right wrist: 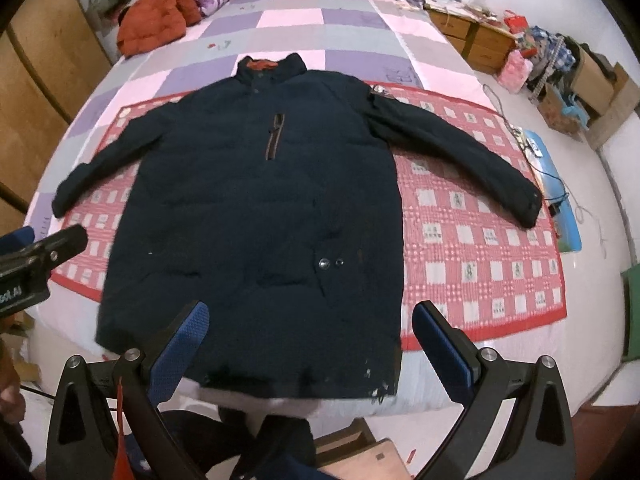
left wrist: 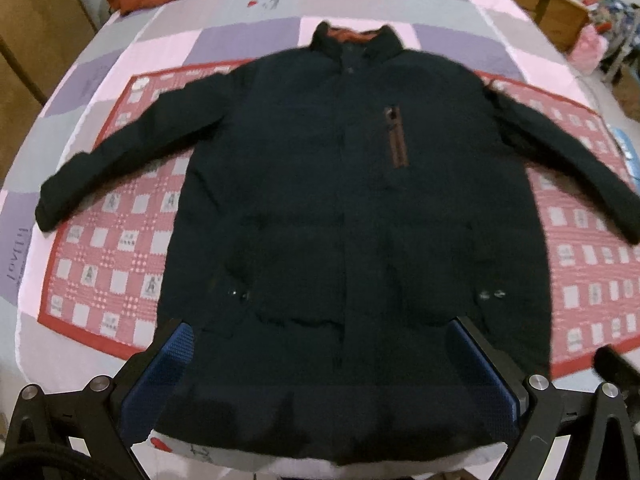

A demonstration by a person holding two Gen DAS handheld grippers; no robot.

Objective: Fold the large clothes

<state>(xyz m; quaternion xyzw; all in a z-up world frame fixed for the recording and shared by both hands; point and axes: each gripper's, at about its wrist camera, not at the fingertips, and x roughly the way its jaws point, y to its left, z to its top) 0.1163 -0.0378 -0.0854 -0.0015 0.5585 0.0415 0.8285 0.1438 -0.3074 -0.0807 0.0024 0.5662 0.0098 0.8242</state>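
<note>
Navy padded jacket (right wrist: 256, 216) laid flat, front up, on a bed, with both grippers held wide apart over its hem.

One jacket is shown, of matte quilted fabric, its long axis running from the hem at the near edge of the bed to the stand-up collar (right wrist: 270, 66) at the far end; two sleeves are spread outward to either side. An orange lining is seen inside the collar, and one orange-trimmed vertical chest zip (right wrist: 275, 136) is visible. The jacket rests on a red-and-white checked mat (right wrist: 480, 240) over a pink, purple and grey patchwork quilt (right wrist: 320, 16). The left gripper (left wrist: 324, 364) and the right gripper (right wrist: 310, 344) each carry two blue textured pads on black fingers, nothing being held. One rust-orange garment (right wrist: 154, 20) is heaped at the far left corner.
</note>
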